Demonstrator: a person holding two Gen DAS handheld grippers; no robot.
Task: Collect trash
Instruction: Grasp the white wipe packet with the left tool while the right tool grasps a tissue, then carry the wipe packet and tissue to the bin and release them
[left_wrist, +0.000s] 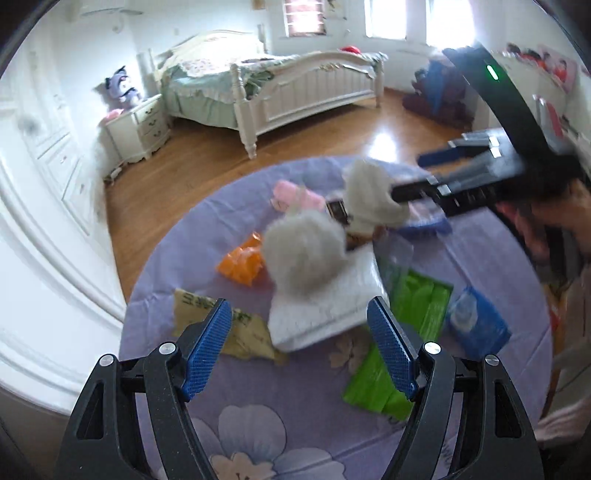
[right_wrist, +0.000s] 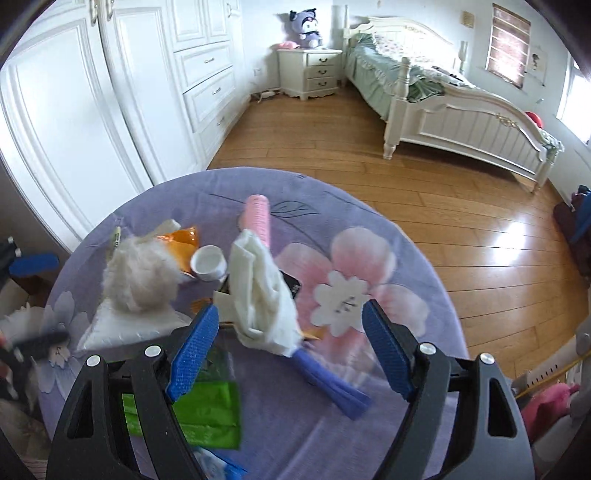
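Trash lies on a round table with a purple flowered cloth (left_wrist: 280, 435) (right_wrist: 369, 406). My left gripper (left_wrist: 301, 347) is open above a white padded packet (left_wrist: 325, 310) with a fluffy white wad (left_wrist: 304, 256) on it. My right gripper (right_wrist: 290, 350) is open just above a crumpled white tissue (right_wrist: 262, 295); in the left wrist view the right gripper's fingers (left_wrist: 410, 192) reach that tissue (left_wrist: 369, 195). Nearby lie an orange wrapper (left_wrist: 242, 264), green wrappers (left_wrist: 421, 299) (right_wrist: 207, 417), a yellow-brown bag (left_wrist: 225, 325), a blue pack (left_wrist: 476, 321), a pink roll (right_wrist: 258, 218), a white cup (right_wrist: 208, 262) and a purple sleeve (right_wrist: 328, 384).
The table's far edge drops to a wooden floor (right_wrist: 369, 173). A white bed (right_wrist: 461, 110) and a nightstand (right_wrist: 314, 72) stand beyond, white wardrobes (right_wrist: 92, 110) at the left. A small black packet (left_wrist: 338, 212) lies by the tissue.
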